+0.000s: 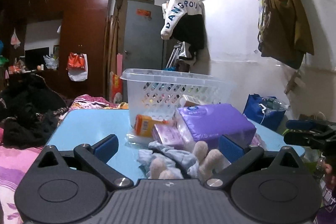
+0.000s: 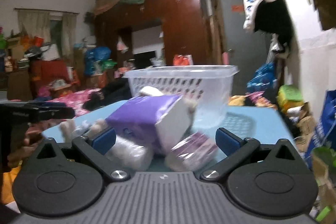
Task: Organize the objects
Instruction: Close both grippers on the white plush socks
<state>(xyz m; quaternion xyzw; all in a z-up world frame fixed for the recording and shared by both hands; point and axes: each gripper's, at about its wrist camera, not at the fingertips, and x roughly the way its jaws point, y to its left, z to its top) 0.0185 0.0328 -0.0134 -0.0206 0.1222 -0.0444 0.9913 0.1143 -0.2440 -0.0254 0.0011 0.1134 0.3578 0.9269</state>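
the basket [image 1: 168, 85] stands on the blue counter [image 1: 88, 125] beyond both pairs of fingers, and through its clear wall it looks nearly bare, so by my reading the sorting has hardly begun. still loose on the counter are the purple tissue pack [image 1: 216, 121], an orange packet [image 1: 145, 125], a small pink-purple packet [image 1: 168, 133], a clear plastic-wrapped bundle [image 2: 130, 152] and a pale blue cloth [image 1: 168, 156] with fuzzy cream pieces. the left gripper [image 1: 168, 146] is spread wide, released, with the cloth between its fingers. the right gripper [image 2: 166, 138] is likewise released, straddling the tissue pack and packets. readable writing: "dangrou" on a white garment [image 1: 180, 12] hanging far beyond the basket; the pack's print is too blurred.
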